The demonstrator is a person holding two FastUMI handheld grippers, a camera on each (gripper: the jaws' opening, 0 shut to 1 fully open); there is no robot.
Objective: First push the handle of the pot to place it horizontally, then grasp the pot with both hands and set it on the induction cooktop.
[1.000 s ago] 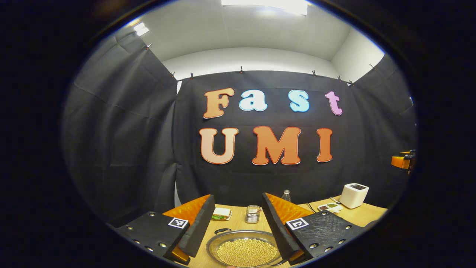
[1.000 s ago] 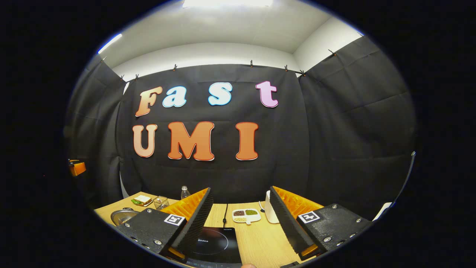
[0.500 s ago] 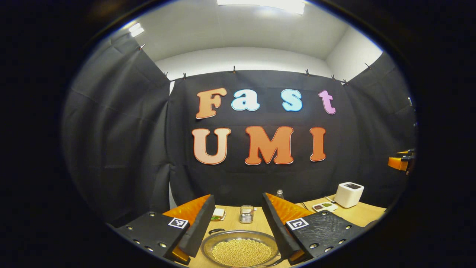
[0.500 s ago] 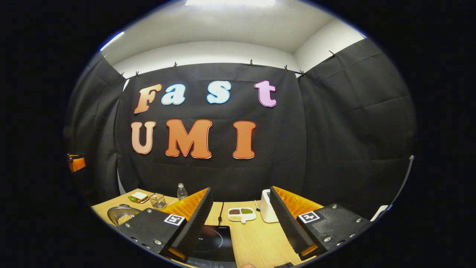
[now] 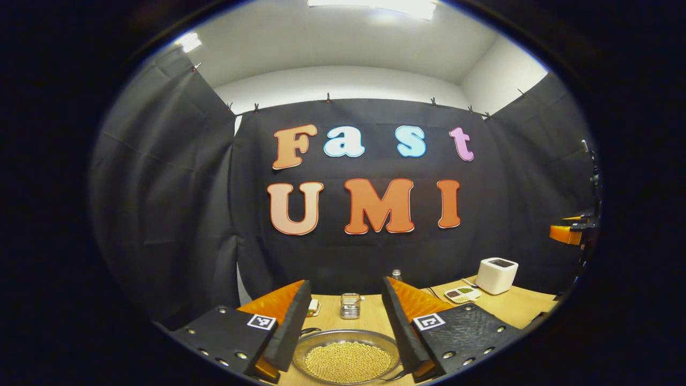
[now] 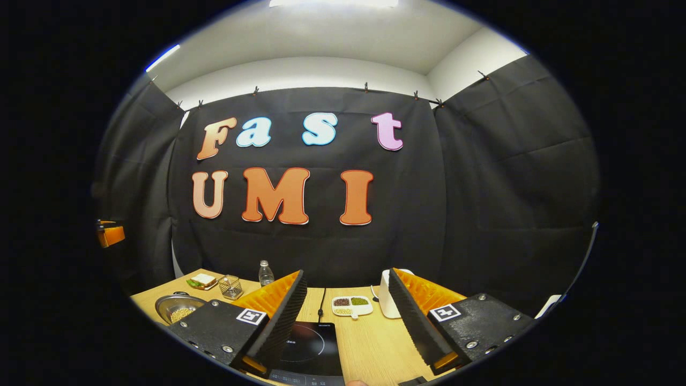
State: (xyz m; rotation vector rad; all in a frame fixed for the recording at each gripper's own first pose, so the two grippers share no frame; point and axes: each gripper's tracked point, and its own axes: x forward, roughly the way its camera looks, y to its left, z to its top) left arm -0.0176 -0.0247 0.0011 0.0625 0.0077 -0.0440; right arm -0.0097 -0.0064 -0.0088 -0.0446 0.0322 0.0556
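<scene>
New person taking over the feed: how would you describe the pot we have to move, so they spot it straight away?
Start at the wooden table under the black cloth wall. The pot sits near its front edge, directly ahead of the left tongs, with a small wire basket behind it. It is the shallow round metal one filled with small yellow beans, unlike the flat black induction cooktop to its right.

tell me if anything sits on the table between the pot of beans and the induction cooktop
Nothing visible does. In the right gripper view the pot sits at the far left of the table and the induction cooktop lies ahead, but the right gripper's own finger hides much of the stretch between them, so that part can't be checked.
</scene>
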